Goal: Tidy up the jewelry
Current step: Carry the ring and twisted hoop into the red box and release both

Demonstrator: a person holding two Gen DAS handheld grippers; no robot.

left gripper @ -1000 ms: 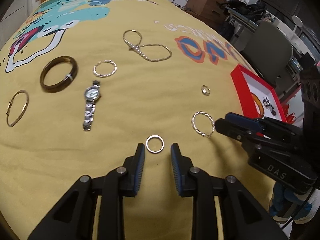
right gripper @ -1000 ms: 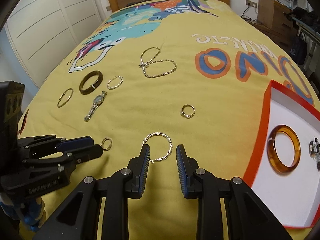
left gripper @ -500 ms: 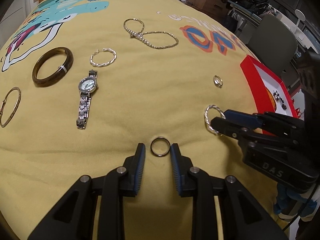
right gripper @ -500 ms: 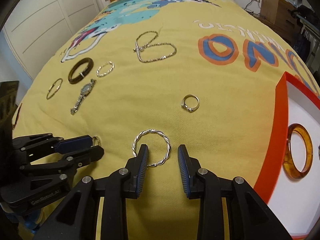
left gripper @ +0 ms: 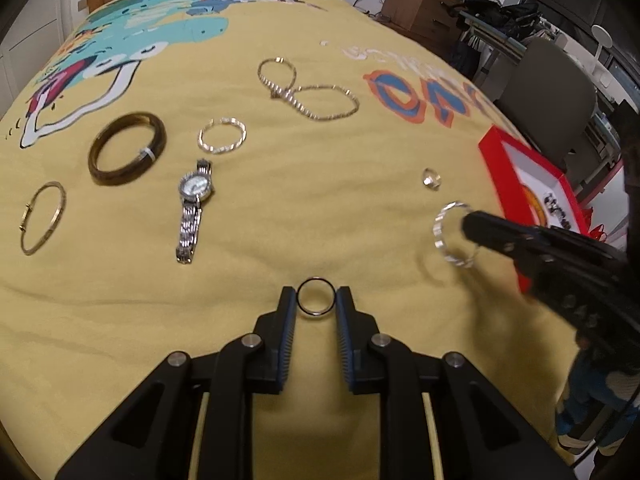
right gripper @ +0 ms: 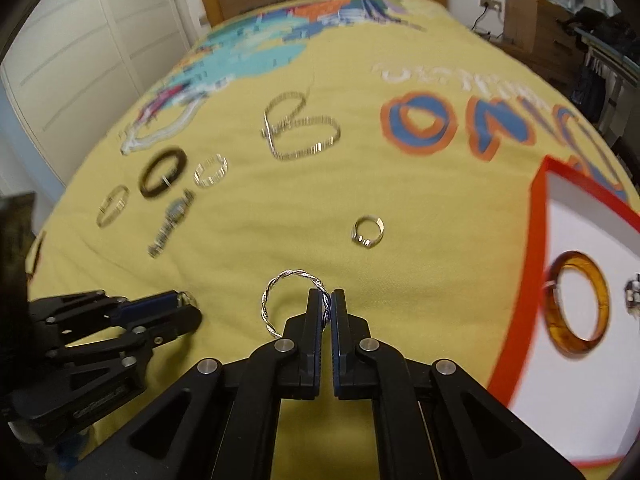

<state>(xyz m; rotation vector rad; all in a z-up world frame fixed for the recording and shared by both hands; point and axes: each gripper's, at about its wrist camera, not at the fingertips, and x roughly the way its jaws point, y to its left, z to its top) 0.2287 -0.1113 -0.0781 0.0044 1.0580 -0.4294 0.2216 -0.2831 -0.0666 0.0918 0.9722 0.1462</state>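
Observation:
A plain silver ring (left gripper: pixel 315 297) stands between the tips of my left gripper (left gripper: pixel 315 300), whose pads touch its sides; it looks gripped. My right gripper (right gripper: pixel 327 303) is shut on the rim of a twisted silver bangle (right gripper: pixel 280 294), also seen in the left wrist view (left gripper: pixel 450 232). A red-rimmed white box (right gripper: pixel 538 248) at the right holds an amber bangle (right gripper: pixel 578 304) and a small dark trinket (right gripper: pixel 632 292). A small ring (right gripper: pixel 369 232) lies on the yellow bedspread just beyond.
On the bedspread lie a chain necklace (left gripper: pixel 308 92), a second twisted bangle (left gripper: pixel 222 140), a dark brown bangle (left gripper: pixel 127 148), a wristwatch (left gripper: pixel 193 208) and a thin gold bangle (left gripper: pixel 42 218). A chair (left gripper: pixel 548 96) and furniture stand past the bed's right edge.
My right gripper closed on the twisted bangle's rim. My left gripper moved forward and narrowed around the plain ring, which now stands upright between the pads.

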